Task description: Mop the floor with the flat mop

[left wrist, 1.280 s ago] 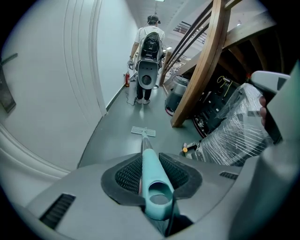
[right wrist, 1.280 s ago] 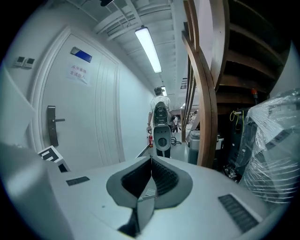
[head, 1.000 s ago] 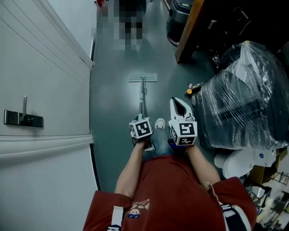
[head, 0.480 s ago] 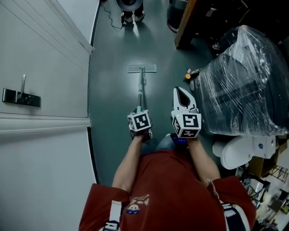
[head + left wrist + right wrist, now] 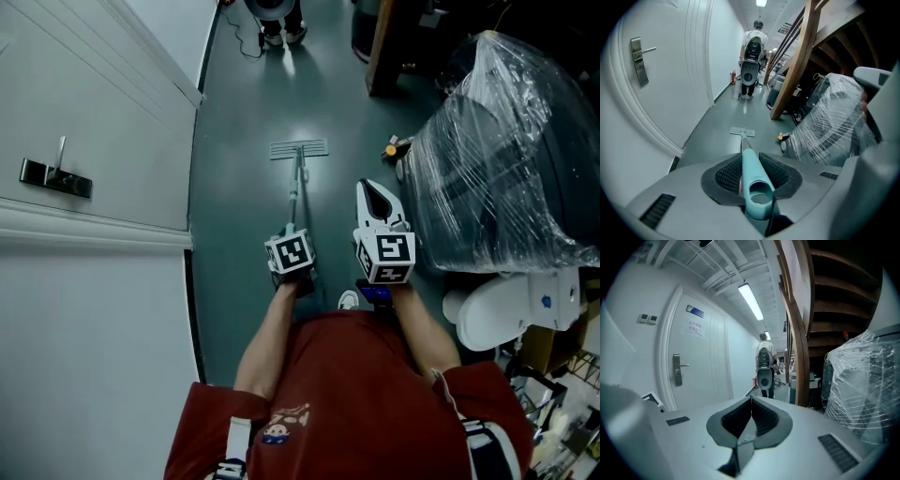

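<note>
The flat mop lies with its pale head point(image 5: 299, 149) flat on the dark green floor, straight ahead of me. Its thin handle point(image 5: 293, 202) runs back to my left gripper point(image 5: 290, 234), which is shut on the teal grip end point(image 5: 752, 176). In the left gripper view the mop head point(image 5: 742, 131) shows small beyond the jaws. My right gripper point(image 5: 374, 190) hovers beside the handle, to its right, not touching it. Its jaws point(image 5: 751, 401) are shut with nothing between them.
A white door point(image 5: 94, 141) with a lever handle point(image 5: 56, 173) lines the left. A plastic-wrapped bulk point(image 5: 497, 169), a white round thing point(image 5: 492, 314) and a wooden post point(image 5: 384, 47) crowd the right. A small orange item point(image 5: 392, 148) lies near the mop. A person point(image 5: 753, 47) stands down the corridor.
The mop and both grippers have advanced along the corridor, so the far person and wrapped bulk are closer. A shoe now shows below the grippers. Both grips are unchanged.
</note>
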